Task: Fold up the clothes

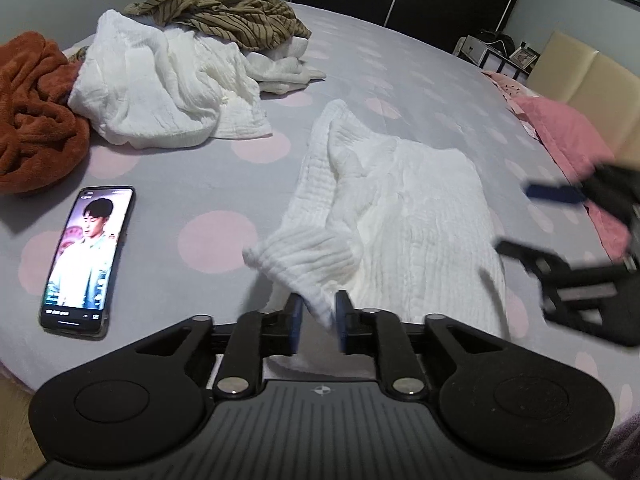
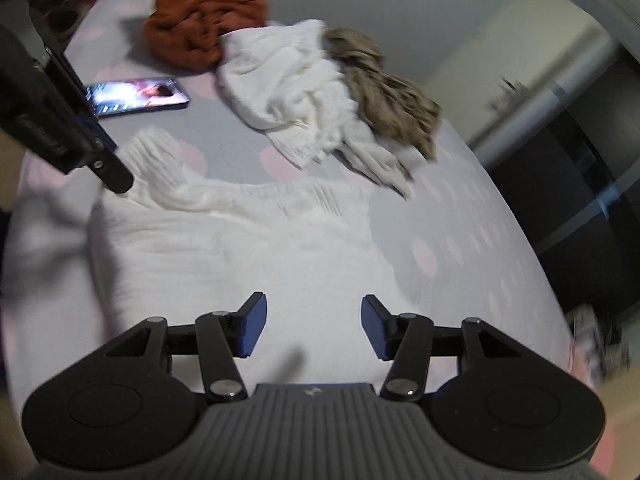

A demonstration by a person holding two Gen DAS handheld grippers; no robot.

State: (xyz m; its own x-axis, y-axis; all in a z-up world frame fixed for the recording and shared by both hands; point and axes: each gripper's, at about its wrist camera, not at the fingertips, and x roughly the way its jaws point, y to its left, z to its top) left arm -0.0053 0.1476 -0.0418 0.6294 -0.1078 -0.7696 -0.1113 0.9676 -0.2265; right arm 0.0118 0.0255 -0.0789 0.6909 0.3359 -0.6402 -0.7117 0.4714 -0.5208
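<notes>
Cloth sits between the parted pads of the left gripper (image 1: pixel 319 317): a ribbed corner of the white garment (image 1: pixel 400 220), which lies flat on the dotted bedsheet (image 1: pixel 224 168); whether the pads touch it is unclear. The right gripper (image 2: pixel 313 328) hangs open and empty above it, blurred. Beyond lie a phone (image 1: pixel 88 260) and a heap of unfolded clothes (image 1: pixel 168 80).

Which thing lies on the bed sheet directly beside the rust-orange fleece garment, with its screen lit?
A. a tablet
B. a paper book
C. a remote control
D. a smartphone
D: a smartphone with a lit screen lies flat on the dotted bed sheet, near the rust-orange fleece garment; the right wrist view shows it too.
</notes>
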